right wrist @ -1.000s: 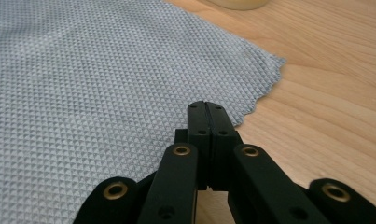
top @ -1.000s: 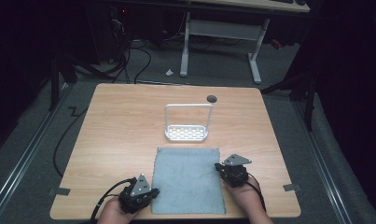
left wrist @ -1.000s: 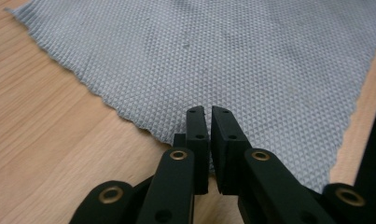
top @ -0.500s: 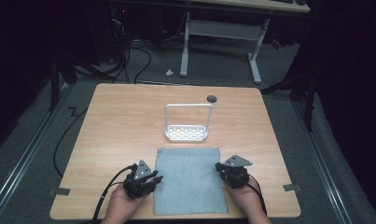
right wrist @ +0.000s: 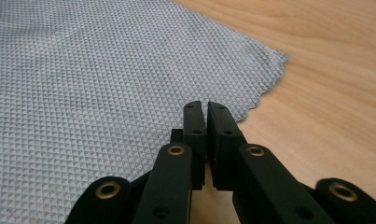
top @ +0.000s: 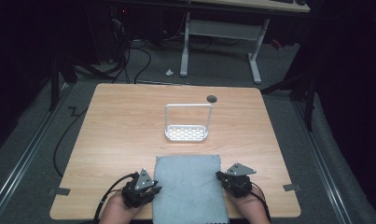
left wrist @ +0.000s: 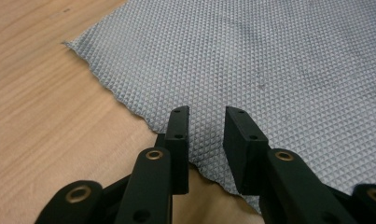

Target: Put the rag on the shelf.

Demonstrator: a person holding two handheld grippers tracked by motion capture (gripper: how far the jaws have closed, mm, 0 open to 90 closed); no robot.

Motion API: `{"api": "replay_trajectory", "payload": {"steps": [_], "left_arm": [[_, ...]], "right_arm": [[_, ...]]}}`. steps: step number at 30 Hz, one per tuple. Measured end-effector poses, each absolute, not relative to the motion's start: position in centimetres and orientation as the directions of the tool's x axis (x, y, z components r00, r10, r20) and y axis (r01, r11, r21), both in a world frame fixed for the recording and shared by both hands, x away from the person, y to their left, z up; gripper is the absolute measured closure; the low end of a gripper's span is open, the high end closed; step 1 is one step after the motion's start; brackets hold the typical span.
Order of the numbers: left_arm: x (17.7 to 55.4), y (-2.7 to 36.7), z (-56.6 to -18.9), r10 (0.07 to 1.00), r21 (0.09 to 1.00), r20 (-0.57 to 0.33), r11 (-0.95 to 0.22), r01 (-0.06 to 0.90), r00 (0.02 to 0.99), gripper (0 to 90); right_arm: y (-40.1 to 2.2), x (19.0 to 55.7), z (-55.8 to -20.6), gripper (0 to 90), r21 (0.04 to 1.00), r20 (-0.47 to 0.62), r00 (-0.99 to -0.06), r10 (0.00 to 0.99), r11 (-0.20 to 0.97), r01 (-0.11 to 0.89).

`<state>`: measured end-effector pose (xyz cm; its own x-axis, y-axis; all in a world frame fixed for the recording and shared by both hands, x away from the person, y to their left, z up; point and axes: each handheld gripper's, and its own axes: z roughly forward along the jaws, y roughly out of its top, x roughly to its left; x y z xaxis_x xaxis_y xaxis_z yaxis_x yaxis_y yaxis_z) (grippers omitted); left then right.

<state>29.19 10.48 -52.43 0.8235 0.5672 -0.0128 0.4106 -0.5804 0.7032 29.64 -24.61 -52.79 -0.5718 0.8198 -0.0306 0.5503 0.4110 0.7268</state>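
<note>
My left gripper (left wrist: 206,122) sat released over the grey waffle-weave cloth (top: 189,185) edge at 7 o'clock; my right gripper (right wrist: 206,116) was clenched at 5 o'clock, empty.

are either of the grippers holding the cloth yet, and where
The right gripper is shut on the grey cloth at its right edge. The left gripper is open over the left edge, holding nothing.

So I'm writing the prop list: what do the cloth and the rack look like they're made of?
Cloth: grey woven fabric, probably microfibre; matte waffle texture, scalloped cut edge. Rack: white, likely coated metal or plastic; thin hoop over a perforated base, too small to tell which.
</note>
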Motion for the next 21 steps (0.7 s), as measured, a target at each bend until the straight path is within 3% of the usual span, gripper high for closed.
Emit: {"api": "replay_trajectory", "payload": {"steps": [7,15,21], "left_arm": [[29.4,10.7,-52.2,0.586,0.706,0.016,-0.58,0.406,0.81,69.3],[32.8,12.1,-52.3,0.709,0.785,-0.133,-0.351,0.51,0.693,61.8],[35.8,11.4,-52.8,0.76,0.77,-0.136,-0.322,0.55,0.635,65.1]], "right_arm": [[-24.3,28.9,-52.4,86.0,0.734,-0.046,-0.584,0.811,0.424,0.53],[-25.3,29.5,-52.1,76.0,0.781,-0.041,-0.525,0.85,0.355,0.514],[-25.6,29.8,-52.1,74.1,0.787,-0.043,-0.519,0.854,0.349,0.509]]}}
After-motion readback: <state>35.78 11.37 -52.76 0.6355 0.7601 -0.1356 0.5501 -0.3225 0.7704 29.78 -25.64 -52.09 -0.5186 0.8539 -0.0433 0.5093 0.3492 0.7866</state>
